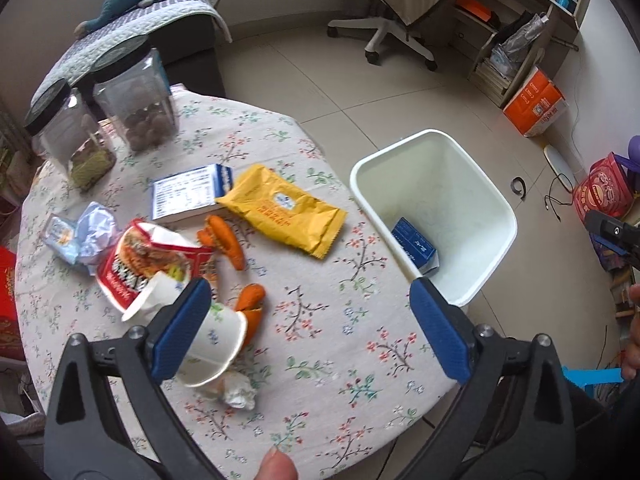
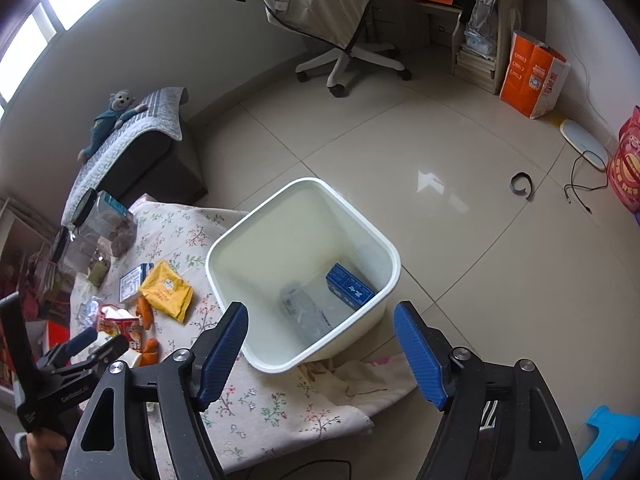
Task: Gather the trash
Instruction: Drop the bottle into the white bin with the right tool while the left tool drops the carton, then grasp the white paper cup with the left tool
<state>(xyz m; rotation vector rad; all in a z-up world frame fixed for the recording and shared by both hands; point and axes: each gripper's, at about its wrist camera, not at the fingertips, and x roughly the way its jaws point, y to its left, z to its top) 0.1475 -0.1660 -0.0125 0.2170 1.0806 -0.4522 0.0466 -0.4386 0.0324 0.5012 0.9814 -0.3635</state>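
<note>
The left hand-held gripper (image 1: 310, 320) stood wide open with nothing between its blue pads, hovering over the round tabletop (image 1: 360, 344) in its floral cloth. The right hand-held gripper (image 2: 320, 350) was also open and empty, poised over the white plastic waste bin (image 2: 240, 236) beside the tabletop.

Most of the remaining trash lay on the tabletop's left half. The white paper cup (image 1: 218, 344), tipped on its side just under the left pad, looked light and easily crushed; a gentle pinch across its rim or wall would probably serve. The crinkled yellow snack bag (image 1: 288, 210) looked flimsy and slick, best nipped at a sealed edge. The orange peel pieces (image 1: 228, 240) seemed soft and small, likely to slip. The torn red-and-white noodle wrapper (image 1: 152, 264), the crumpled pale-blue wrapper (image 1: 94, 232) and the flat blue-and-white carton (image 1: 188, 196) would weigh little.

Inside the bin a dark-blue carton (image 2: 348, 286) showed clearly; a clear object beside it was hard to identify. The left pad hid part of the cup, and a crumpled white wad (image 1: 240, 394) beneath it could not be made out.
</note>
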